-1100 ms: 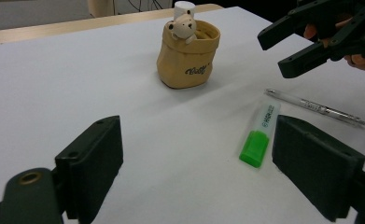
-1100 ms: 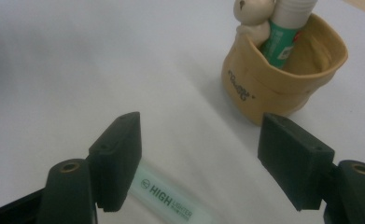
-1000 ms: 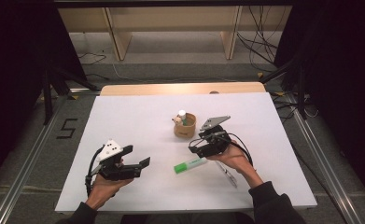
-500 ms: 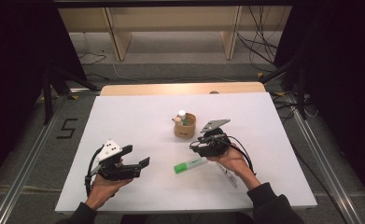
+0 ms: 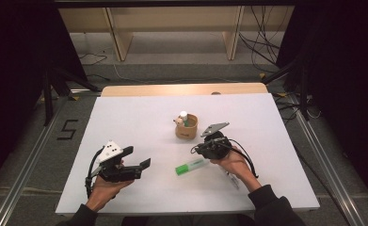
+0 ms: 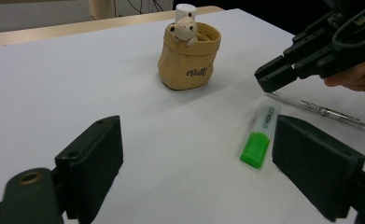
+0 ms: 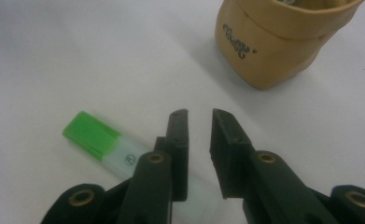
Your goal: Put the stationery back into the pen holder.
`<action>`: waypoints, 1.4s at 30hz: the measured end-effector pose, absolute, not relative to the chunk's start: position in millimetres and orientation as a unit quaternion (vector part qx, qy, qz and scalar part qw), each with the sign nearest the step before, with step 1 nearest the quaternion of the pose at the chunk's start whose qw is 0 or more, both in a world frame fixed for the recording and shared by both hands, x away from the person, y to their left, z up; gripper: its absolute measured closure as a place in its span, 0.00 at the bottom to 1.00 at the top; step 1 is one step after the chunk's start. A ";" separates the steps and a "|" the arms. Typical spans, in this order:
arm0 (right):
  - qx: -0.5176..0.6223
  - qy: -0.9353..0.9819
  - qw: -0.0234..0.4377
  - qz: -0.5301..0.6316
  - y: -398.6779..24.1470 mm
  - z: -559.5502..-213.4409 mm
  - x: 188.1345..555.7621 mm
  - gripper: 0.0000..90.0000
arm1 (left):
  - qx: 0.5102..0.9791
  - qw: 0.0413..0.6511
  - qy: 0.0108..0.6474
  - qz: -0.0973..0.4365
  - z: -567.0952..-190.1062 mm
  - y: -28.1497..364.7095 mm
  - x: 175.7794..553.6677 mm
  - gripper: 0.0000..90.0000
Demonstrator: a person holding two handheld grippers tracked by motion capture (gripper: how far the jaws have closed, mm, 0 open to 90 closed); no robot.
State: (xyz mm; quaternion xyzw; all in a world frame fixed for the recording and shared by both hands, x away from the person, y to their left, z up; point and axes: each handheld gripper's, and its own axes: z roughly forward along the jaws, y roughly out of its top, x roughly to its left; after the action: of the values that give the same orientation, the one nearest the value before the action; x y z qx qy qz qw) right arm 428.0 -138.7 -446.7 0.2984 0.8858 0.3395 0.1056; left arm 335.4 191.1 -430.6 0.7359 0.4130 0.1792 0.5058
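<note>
Green-capped and clear-bodied, the highlighter lies flat on the white desk, between the two hands and just in front of the tan pouch-shaped pen holder, which already carries a white marker and a small bear figure. It looks like a light, stiff plastic barrel with a smooth, rather slippery skin, so it should lift with little force but could roll or squirt out of a careless pinch. The flat-sided cap offers the surest faces; the middle of the pale barrel would balance better, taken across its width with the pads square to its length. It is not fragile, though squeezing near the cap joint might pop the cap loose.

The right gripper hangs low over the barrel's far end, tilted down toward the desk. Its jaws have just been closing and now stand with only a narrow gap between them; nothing is caught in that gap, and the barrel runs under the left jaw rather than between the pads. From the right gripper view I cannot tell whether that jaw touches the plastic. A thin pen lies just beside the right hand.

The left gripper rests near the desk's near-left part, well apart from the highlighter, its jaws spread wide and empty.
</note>
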 end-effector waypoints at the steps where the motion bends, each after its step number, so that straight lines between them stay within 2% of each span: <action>1: 0.299 0.888 0.102 0.335 -138.2 -449.4 428.5 0.90 | 0.736 0.506 0.413 0.180 -430.6 191.0 335.3 0.18; 14: 0.296 0.900 0.109 0.302 -135.7 -462.9 430.5 1.00 | 0.736 0.506 0.412 0.181 -430.3 190.9 334.9 0.18; 29: 0.303 0.905 0.101 0.282 -135.4 -470.2 429.3 1.00 | 0.738 0.505 0.409 0.182 -430.3 190.4 334.5 0.18; 42: 0.288 0.918 0.081 0.260 -138.4 -472.1 401.7 1.00 | 0.736 0.507 0.411 0.182 -429.8 190.9 334.3 0.18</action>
State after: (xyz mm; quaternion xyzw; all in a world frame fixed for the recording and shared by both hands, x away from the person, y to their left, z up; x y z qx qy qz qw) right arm 401.7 -138.4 -472.1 0.2881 0.9181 0.2598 0.0805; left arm 334.3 190.9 -429.8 0.7357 0.4108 0.1817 0.5068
